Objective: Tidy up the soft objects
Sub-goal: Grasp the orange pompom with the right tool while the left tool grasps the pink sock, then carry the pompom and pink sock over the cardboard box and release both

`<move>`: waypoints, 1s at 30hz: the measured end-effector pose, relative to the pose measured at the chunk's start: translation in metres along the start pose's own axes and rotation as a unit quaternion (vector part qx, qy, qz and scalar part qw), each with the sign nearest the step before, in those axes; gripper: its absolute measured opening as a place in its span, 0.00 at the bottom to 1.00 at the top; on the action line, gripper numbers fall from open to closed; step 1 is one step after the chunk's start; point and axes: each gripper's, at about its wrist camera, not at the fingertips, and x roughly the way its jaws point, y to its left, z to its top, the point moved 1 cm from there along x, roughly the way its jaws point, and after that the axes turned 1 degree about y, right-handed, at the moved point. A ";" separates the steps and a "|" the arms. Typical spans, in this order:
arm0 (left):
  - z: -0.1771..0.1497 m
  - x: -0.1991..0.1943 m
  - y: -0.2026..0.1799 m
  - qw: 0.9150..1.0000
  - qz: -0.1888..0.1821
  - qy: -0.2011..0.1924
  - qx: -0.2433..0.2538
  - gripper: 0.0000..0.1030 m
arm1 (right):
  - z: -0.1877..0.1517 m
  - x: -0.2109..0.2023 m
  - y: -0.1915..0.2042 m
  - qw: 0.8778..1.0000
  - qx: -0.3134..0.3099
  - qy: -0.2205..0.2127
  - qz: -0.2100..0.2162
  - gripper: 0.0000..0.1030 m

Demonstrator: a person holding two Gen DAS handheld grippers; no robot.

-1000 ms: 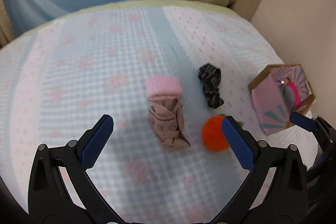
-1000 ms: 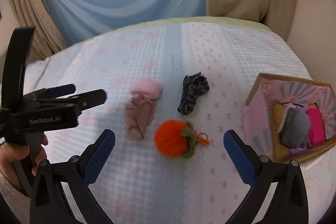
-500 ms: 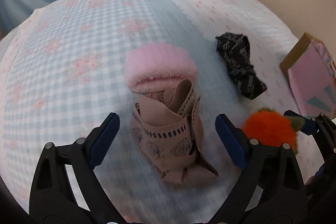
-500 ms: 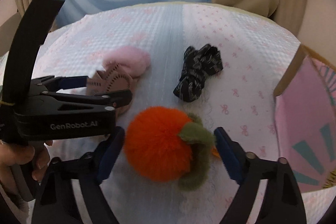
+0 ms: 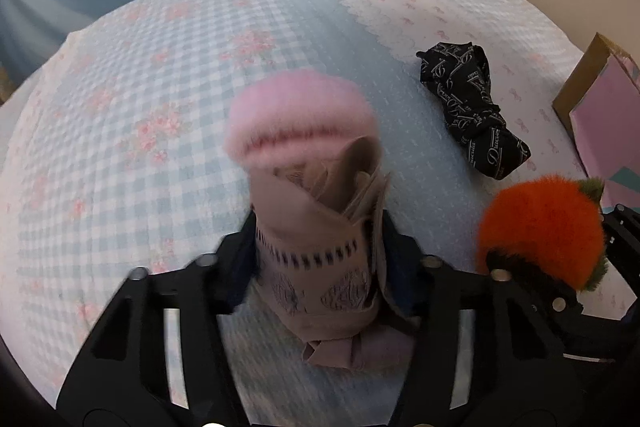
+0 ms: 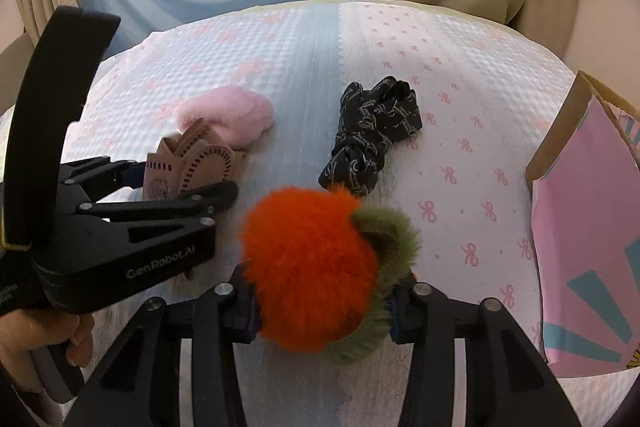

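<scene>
My left gripper point(image 5: 320, 267) is shut on a beige folded cloth bundle point(image 5: 320, 251), seen also in the right wrist view point(image 6: 188, 167). A fluffy pink pad point(image 5: 300, 119) lies just behind the bundle and touches it. My right gripper point(image 6: 320, 303) is shut on an orange pompom with a green fuzzy leaf point(image 6: 316, 263); it also shows in the left wrist view point(image 5: 544, 227). A black patterned scrunchie point(image 6: 372, 135) lies loose on the bedspread beyond the pompom.
A pink cardboard box with teal rays point(image 6: 592, 227) stands open at the right edge of the bed. The bedspread point(image 6: 460, 87) is blue-checked on the left and white with pink bows on the right. Blue and tan curtains hang behind.
Both grippers moved forward and down and closed: the left on the beige bundle, the right on the orange pompom. A second ago both were open above the bed.
</scene>
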 end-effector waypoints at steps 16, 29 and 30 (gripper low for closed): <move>0.004 -0.057 0.002 1.000 0.000 -0.026 -0.018 0.45 | 0.012 -0.046 -0.004 1.000 0.014 -0.021 -0.013 0.40; 0.044 -0.224 -0.002 0.996 0.022 -0.067 -0.050 0.45 | 0.063 -0.211 -0.001 0.997 0.020 -0.067 -0.024 0.40; 0.046 -0.239 -0.004 0.996 0.025 -0.070 -0.052 0.45 | 0.067 -0.226 -0.002 0.997 0.022 -0.071 -0.026 0.40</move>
